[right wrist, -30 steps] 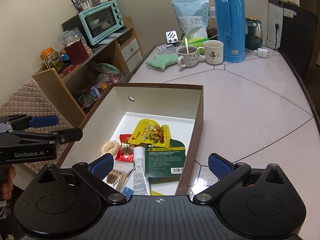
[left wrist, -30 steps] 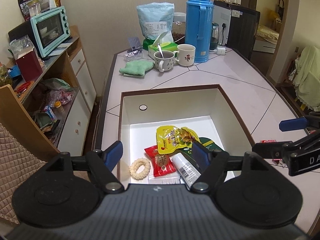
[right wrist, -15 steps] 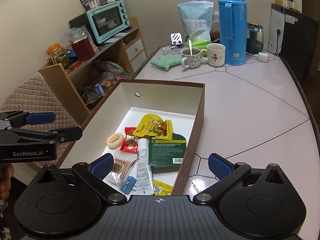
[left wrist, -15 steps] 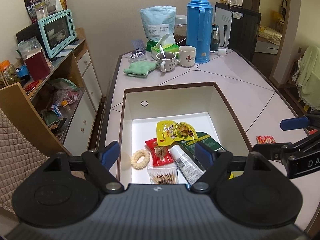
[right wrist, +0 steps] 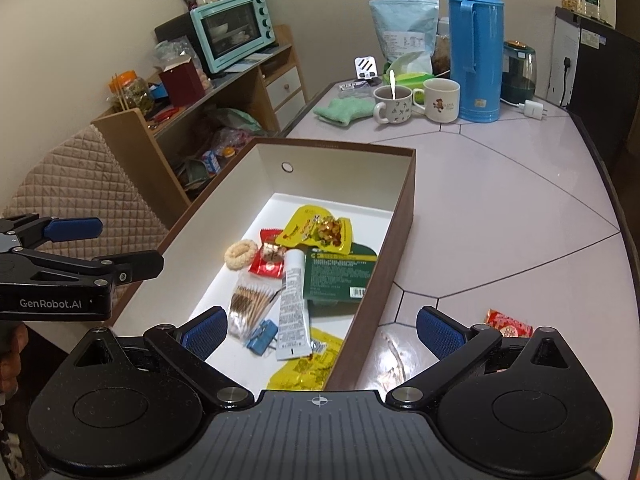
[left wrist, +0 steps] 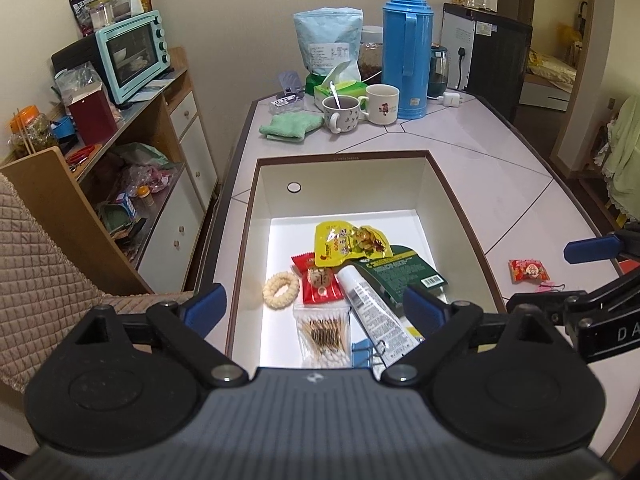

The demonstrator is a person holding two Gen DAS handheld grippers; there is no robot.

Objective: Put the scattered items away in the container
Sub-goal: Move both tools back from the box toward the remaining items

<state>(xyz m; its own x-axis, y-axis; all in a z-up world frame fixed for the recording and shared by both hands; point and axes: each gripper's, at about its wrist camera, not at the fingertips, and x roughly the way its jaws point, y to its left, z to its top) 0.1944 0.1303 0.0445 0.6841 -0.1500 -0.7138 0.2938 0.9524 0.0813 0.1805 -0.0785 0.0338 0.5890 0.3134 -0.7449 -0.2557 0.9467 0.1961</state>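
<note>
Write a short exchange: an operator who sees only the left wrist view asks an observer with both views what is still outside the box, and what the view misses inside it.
Operator: From the left wrist view I see one red packet on the table, right of the box. Is anything else outside?
Observer: Yes. The right wrist view shows a pale scrap on the table, between the box's right wall and the red packet.
Operator: Is the box's near end hidden from me?
Observer: Partly. A second yellow packet lies there, partly under the white tube.
</note>
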